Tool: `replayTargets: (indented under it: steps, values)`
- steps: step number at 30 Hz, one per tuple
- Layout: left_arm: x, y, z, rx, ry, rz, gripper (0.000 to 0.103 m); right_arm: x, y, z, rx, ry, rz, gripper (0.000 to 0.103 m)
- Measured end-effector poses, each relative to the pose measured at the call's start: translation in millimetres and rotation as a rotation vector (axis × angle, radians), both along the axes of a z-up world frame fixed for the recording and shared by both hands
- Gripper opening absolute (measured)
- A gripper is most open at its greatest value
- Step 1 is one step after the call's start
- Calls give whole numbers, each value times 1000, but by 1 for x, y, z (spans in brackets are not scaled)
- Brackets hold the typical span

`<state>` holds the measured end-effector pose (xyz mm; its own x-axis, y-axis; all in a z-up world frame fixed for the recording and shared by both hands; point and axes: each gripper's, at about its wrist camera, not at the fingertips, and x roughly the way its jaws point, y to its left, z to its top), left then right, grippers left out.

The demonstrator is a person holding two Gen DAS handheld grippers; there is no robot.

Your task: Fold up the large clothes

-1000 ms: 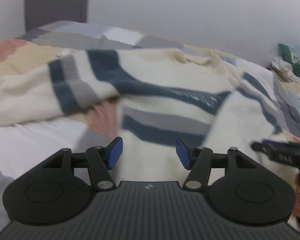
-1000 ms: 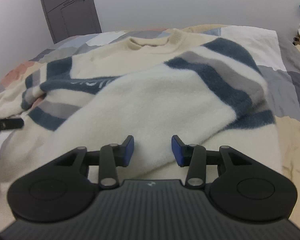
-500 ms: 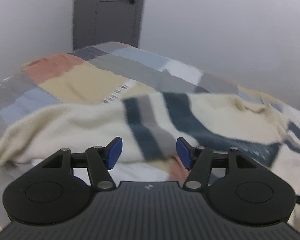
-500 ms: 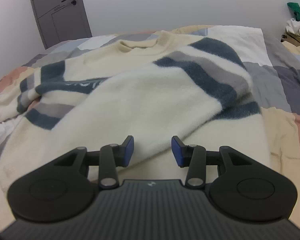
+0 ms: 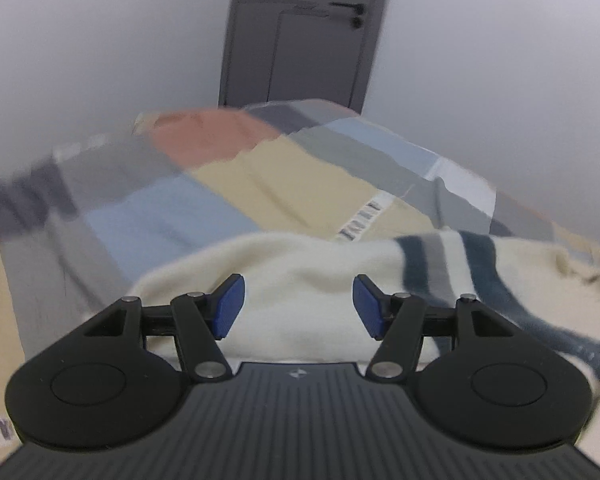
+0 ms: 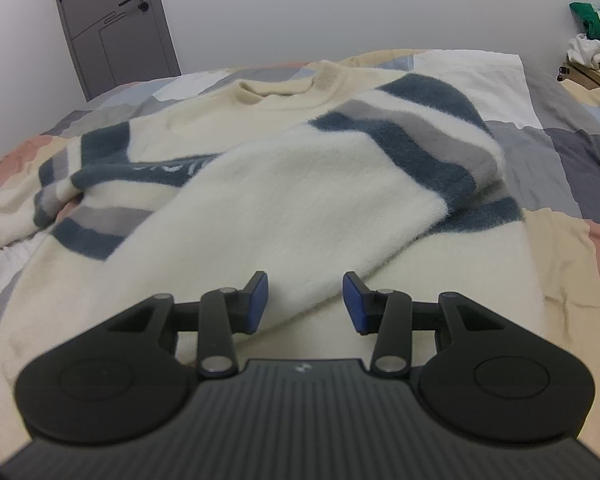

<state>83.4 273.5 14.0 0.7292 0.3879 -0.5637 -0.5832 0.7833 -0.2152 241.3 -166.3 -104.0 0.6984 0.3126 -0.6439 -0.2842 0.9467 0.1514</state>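
Observation:
A cream sweater (image 6: 284,196) with navy and grey stripes lies on the bed, collar at the far side. Its right sleeve is folded across the body toward the near edge. Its left sleeve (image 5: 312,276) stretches out sideways on the bedspread. My left gripper (image 5: 298,306) is open and empty, hovering just over that sleeve's cream end. My right gripper (image 6: 305,303) is open and empty, close above the cuff end of the folded right sleeve.
A patchwork bedspread (image 5: 260,184) in tan, blue, grey and salmon covers the bed. A grey door (image 5: 300,32) stands behind it in the left wrist view and at the far left (image 6: 112,24) in the right wrist view. A pile of clothes (image 6: 592,44) sits at far right.
My left gripper has swung left from the sweater's body out along the left sleeve to its cream end. My right gripper has barely moved and stays open.

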Motion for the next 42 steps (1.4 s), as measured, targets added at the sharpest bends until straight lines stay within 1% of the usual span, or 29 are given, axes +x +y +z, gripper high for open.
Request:
replayTargets:
  steps: [2, 3, 4, 5, 7, 8, 10, 11, 14, 16, 19, 21, 22, 24, 26, 27, 28, 29, 30, 31, 32, 33, 35, 37, 40, 42]
  values:
    - [-23, 25, -3, -105, -90, 76, 67, 0, 1, -1, -3, -2, 3, 44]
    - [-32, 32, -2, -122, -126, 106, 72, 1, 2, -1, -3, -1, 3, 44]
    - [-40, 38, -2, -121, -151, 143, 76, 1, 2, -2, -3, -1, 3, 44]
    - [-44, 42, -2, -107, -162, 178, 78, 1, 2, -2, -4, -1, 3, 44]
    - [-51, 49, -5, -78, -159, 259, 79, 1, 3, -2, -4, 0, 3, 44]
    - [-53, 53, -7, -79, -157, 294, 79, 1, 3, -2, -4, 0, 3, 44]
    - [-58, 63, -13, -119, -160, 345, 79, 1, 2, -2, 3, 5, 0, 44]
    - [-59, 67, -16, -136, -160, 355, 79, 2, 2, -2, 9, 9, -4, 44]
    - [-55, 75, -27, -118, -103, 374, 79, 5, 1, -3, 26, 21, -10, 44]
    - [-51, 83, -38, -148, -64, 367, 79, 6, 0, -4, 37, 29, -12, 45]
    - [-46, 86, -49, -164, -61, 346, 79, 7, -1, -5, 52, 39, -16, 45]
    - [-41, 85, -54, -165, -57, 311, 79, 8, -1, -5, 60, 47, -19, 46]
    - [-38, 83, -55, -153, -41, 300, 79, 9, -1, -5, 63, 50, -20, 46]
    - [-28, 80, -59, -95, 28, 283, 78, 10, -1, -6, 67, 56, -23, 46]
    - [-21, 78, -64, -36, 89, 274, 71, 11, -1, -5, 66, 59, -23, 46]
    - [-20, 76, -65, -9, 102, 275, 55, 11, 0, -5, 65, 60, -23, 46]
    - [-20, 76, -66, -1, 105, 275, 35, 11, 0, -5, 65, 60, -24, 46]
    - [-21, 76, -66, -6, 95, 268, 22, 11, 0, -5, 63, 60, -24, 46]
    - [-27, 75, -64, 1, 45, 250, 7, 11, 0, -5, 60, 60, -24, 46]
    - [-33, 69, -58, 39, -4, 245, 7, 11, 1, -5, 56, 59, -22, 46]
    - [-35, 65, -50, 62, -19, 253, 7, 11, 2, -5, 51, 59, -21, 46]
    - [-38, 61, -43, 59, -48, 245, 7, 12, 2, -4, 53, 62, -21, 46]
    - [-41, 51, -28, 27, -101, 208, 7, 14, -1, -2, 83, 77, -29, 46]
    - [-41, 34, -13, 46, -127, 171, 7, 16, -7, -1, 130, 100, -45, 46]
    - [-39, 5, 15, 32, -181, 96, 7, 15, -15, 0, 189, 124, -63, 46]
    - [-37, -16, 34, 38, -201, 35, 7, 11, -20, 2, 206, 129, -77, 46]
